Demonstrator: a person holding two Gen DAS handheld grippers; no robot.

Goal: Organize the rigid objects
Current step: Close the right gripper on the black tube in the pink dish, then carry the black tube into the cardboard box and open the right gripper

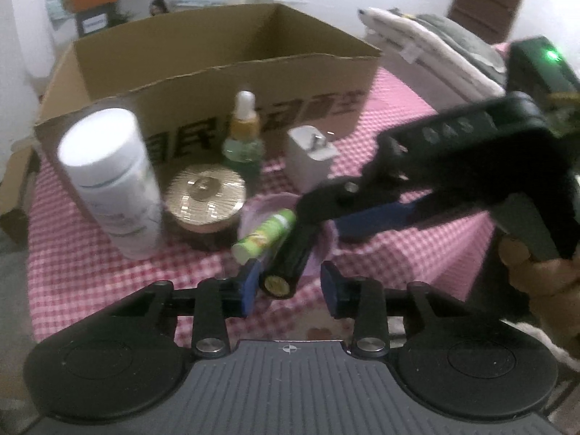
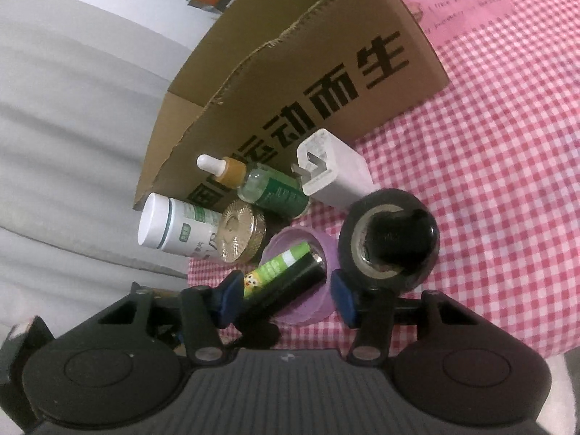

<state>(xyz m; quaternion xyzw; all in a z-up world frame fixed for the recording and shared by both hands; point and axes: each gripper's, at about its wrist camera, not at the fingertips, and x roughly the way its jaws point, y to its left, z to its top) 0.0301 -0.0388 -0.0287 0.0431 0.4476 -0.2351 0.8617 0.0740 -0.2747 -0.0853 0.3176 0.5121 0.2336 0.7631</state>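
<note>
A small purple bowl point(image 2: 326, 250) on the pink checked cloth holds a green-labelled tube point(image 2: 279, 268) and a black cylinder point(image 2: 290, 290); both also show in the left wrist view, the tube point(image 1: 266, 232) and the cylinder point(image 1: 290, 257). My left gripper point(image 1: 290, 286) is open, its fingers either side of the black cylinder's near end. My right gripper point(image 2: 286, 295) is open around the bowl and reaches in from the right in the left wrist view point(image 1: 326, 210). An open cardboard box point(image 1: 224, 72) stands behind.
In front of the box stand a white bottle point(image 1: 112, 181), a round gold-lidded tin point(image 1: 206, 199), a green dropper bottle point(image 1: 243, 134) and a white charger point(image 1: 311, 152). A black tape roll point(image 2: 388, 239) lies right of the bowl. Folded cloths point(image 1: 435, 47) lie at the far right.
</note>
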